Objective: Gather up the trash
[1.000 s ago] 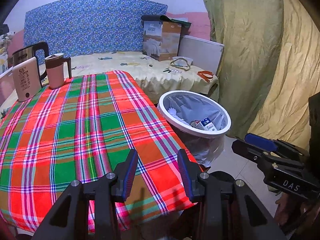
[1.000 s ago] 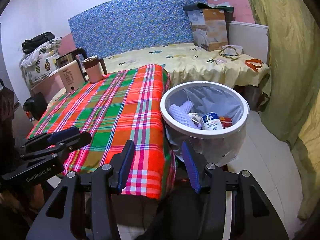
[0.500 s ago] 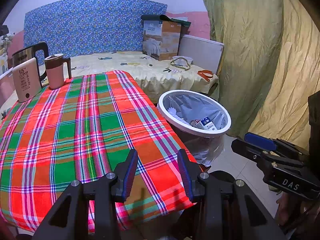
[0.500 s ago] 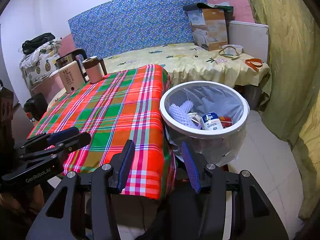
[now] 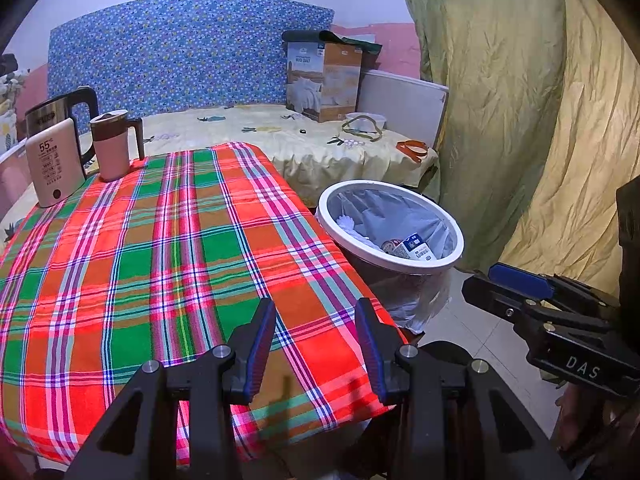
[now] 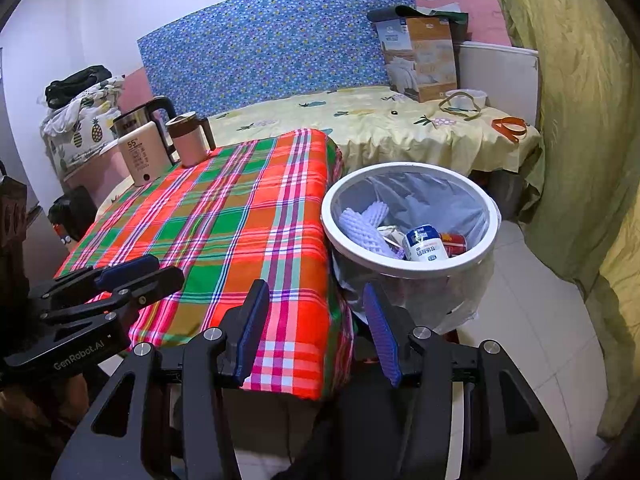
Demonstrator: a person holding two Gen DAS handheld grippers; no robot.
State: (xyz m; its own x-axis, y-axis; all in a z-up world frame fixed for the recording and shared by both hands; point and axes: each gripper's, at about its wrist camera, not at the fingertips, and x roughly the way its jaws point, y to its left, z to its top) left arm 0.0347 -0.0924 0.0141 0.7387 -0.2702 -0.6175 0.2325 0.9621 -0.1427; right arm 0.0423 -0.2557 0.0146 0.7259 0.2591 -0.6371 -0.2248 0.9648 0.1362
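Observation:
A white-rimmed trash bin (image 6: pixel 410 268) with a clear liner stands on the floor beside the plaid-covered table (image 6: pixel 240 224). Inside lie white foam netting (image 6: pixel 362 226), a blue-and-white milk bottle (image 6: pixel 424 245) and a red can (image 6: pixel 454 242). The same bin (image 5: pixel 390 264) shows in the left wrist view with a carton (image 5: pixel 416 246) in it. My left gripper (image 5: pixel 316 336) hovers open over the table's near corner, nothing between its fingers. My right gripper (image 6: pixel 316 326) stands open near the table's edge and the bin, empty. Each gripper appears from the side in the other's view: the right gripper (image 5: pixel 516 284) and the left gripper (image 6: pixel 132 274).
At the table's far left stand a kettle (image 5: pixel 60 114), a cream temperature-display device (image 5: pixel 54 162) and a pink lidded mug (image 5: pixel 114 144). Behind is a yellow-sheeted bed (image 5: pixel 304 144) with a cardboard box (image 5: pixel 324 76) and small items. A green-yellow curtain (image 5: pixel 520 112) hangs at the right.

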